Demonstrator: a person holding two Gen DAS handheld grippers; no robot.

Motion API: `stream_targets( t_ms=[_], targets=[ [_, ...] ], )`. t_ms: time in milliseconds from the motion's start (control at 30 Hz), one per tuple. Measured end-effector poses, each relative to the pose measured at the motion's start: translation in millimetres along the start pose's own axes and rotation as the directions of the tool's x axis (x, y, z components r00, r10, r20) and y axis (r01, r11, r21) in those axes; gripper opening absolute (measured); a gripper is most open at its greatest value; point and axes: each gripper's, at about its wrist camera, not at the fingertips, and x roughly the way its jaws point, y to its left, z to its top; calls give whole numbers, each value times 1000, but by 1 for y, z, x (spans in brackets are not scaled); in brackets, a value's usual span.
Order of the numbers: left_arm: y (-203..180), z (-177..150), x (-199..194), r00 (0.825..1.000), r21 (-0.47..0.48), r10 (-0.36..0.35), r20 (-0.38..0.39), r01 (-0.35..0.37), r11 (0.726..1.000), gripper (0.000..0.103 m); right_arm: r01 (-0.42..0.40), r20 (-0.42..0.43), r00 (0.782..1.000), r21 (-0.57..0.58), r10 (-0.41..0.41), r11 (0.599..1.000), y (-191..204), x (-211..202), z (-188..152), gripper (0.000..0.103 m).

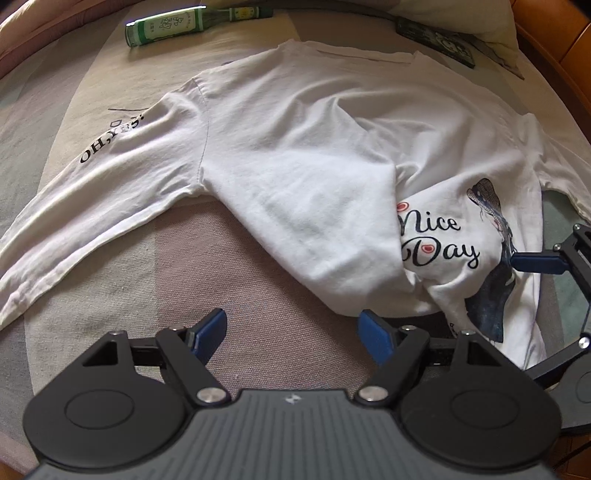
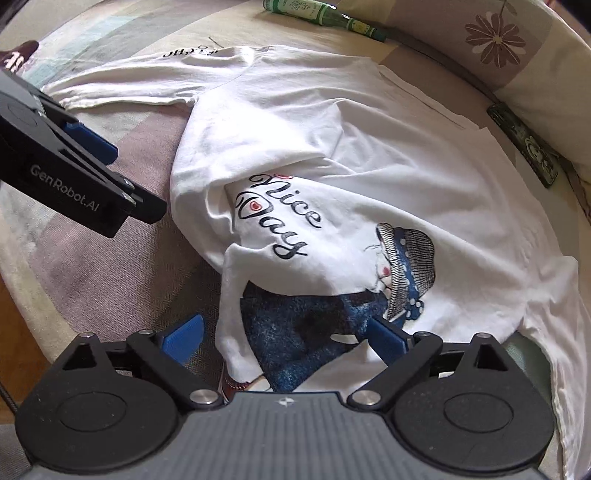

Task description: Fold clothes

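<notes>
My left gripper [image 1: 293, 334] hangs with jaws spread over bare bedspread [image 1: 207, 258], just short of the near folded edge of the white shirt [image 1: 295, 155]; open cloth lies to its left, below the outstretched sleeve [image 1: 85, 192]. My right gripper [image 2: 284, 338] has jaws spread wide, with the shirt's printed front between them but not pinched. The shirt lies half-folded on the bed, reading "Nice Day" and "OH,YES". A green bottle [image 1: 184, 22] and a dark flat case [image 2: 524, 144] sit past it by a flowered pillow [image 2: 517, 55]. The left gripper's side reads "GenRobot.AI".
</notes>
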Motion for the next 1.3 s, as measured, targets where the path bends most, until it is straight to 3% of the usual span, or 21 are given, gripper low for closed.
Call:
stream_targets(
  t_ms=[200, 500, 667, 933, 1100, 1300],
  targets=[
    [8, -5, 0, 1000, -12, -18, -1, 18, 1000, 79, 203, 6, 979, -126, -204, 971, 2, 13, 6, 98],
    [11, -7, 1, 999, -17, -42, 26, 42, 999, 79, 186, 77, 980, -40, -182, 982, -74, -26, 41, 100],
    [7, -8, 0, 999, 36, -42, 33, 40, 999, 79, 221, 119, 970, -65, -213, 973, -104, -14, 66, 102],
    [6, -5, 3, 998, 44, -48, 30, 46, 998, 79, 291, 169, 946, -60, -278, 955, -145, 8, 114, 102],
    [5, 1, 2, 997, 56, -68, 36, 66, 996, 79, 240, 192, 950, 47, -244, 970, -165, -16, 123, 103],
    [7, 12, 5, 995, 53, -92, 43, 90, 995, 79, 90, 147, 983, 155, -113, 984, -162, -31, 84, 103]
  ],
)
